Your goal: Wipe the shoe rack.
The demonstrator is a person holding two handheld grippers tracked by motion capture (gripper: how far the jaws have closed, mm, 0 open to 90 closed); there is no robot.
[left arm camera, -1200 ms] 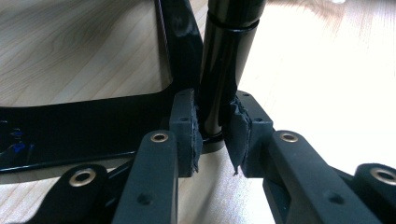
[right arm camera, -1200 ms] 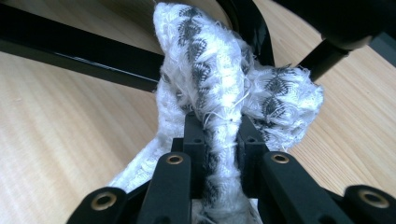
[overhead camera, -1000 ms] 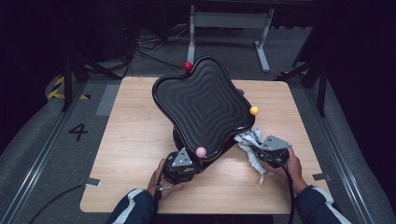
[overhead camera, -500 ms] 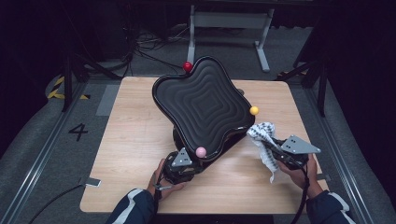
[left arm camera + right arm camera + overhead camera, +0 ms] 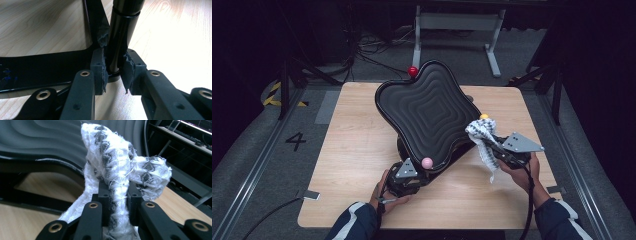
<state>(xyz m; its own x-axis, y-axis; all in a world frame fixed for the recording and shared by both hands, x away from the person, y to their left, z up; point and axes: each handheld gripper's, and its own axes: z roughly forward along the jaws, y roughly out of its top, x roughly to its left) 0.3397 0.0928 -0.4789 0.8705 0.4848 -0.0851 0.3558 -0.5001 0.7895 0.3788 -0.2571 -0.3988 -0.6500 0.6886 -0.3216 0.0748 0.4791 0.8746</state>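
White patterned cloth (image 5: 482,136), pinched by the right gripper (image 5: 490,145), touches the black wavy seat (image 5: 427,112) right of centre in the high view; its tail hangs below. Left gripper view: left gripper (image 5: 113,75) clamps the black post (image 5: 122,32), top cut off. Right gripper view: cloth (image 5: 117,162) hides the seat edge (image 5: 37,142).

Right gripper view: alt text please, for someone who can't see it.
The right gripper is shut on a bunched white cloth with grey pattern, held up by the edge of a black ridged wavy tray. A light wooden table lies below.
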